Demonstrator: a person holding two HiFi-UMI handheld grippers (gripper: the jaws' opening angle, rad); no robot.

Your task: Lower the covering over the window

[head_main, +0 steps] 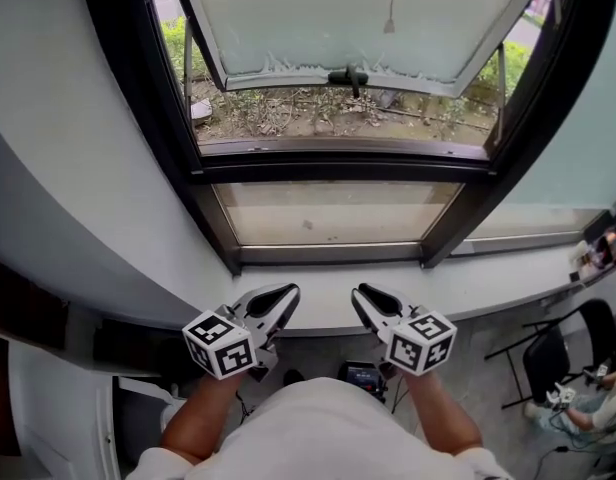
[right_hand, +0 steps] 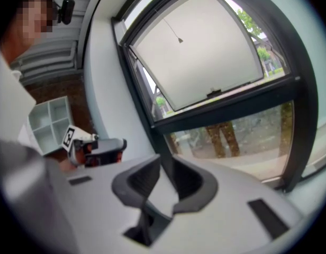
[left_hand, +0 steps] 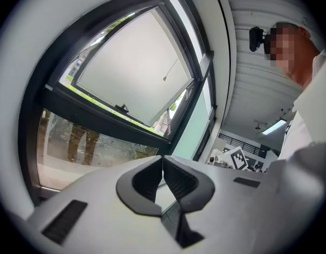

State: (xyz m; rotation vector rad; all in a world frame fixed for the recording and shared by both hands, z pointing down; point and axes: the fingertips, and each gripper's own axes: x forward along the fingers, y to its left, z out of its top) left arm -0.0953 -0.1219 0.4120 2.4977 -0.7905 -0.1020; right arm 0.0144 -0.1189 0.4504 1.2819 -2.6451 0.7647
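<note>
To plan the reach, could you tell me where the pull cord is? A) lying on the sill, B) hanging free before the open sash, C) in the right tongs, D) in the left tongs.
B: the cord hangs free before the sash, well clear of the left tongs and the right tongs.

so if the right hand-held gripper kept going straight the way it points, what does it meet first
Probably the lower window pane, near the dark frame post at its left edge; nothing shows in between. Depth is unclear, so the right hand-held gripper might meet the post instead.
</note>
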